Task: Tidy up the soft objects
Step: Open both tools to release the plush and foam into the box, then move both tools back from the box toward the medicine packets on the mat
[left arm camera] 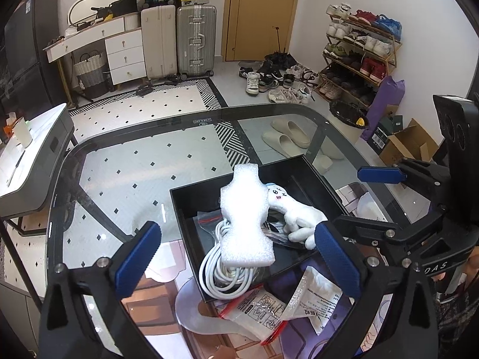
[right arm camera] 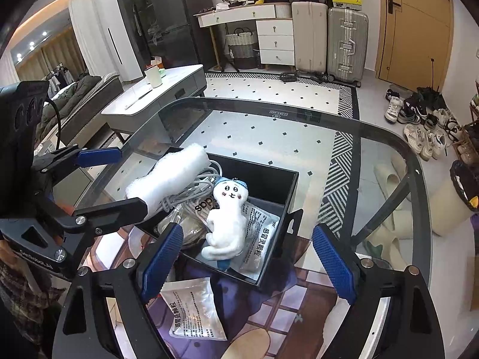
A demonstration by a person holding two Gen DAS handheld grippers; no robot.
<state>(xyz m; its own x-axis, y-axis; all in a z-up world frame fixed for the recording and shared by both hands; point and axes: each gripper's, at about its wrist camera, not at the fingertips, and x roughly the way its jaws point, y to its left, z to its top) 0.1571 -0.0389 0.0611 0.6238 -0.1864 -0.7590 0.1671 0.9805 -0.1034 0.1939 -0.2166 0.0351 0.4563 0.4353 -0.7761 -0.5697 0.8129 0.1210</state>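
Claws point(left arm camera: 236, 254) agape, glass table point(left arm camera: 119, 161), suitcases point(left arm camera: 196, 39)

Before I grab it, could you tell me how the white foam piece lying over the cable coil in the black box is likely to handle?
The foam piece looks like airy packing foam, so it is probably very light and squashes under the pads. It rests loosely on the cable coil, half over the black box edge, so a nudge may slide it off.

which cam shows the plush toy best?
Right wrist: the white plush toy lies in the black box face up, whole body visible. Left wrist shows only part of it, behind the foam piece.
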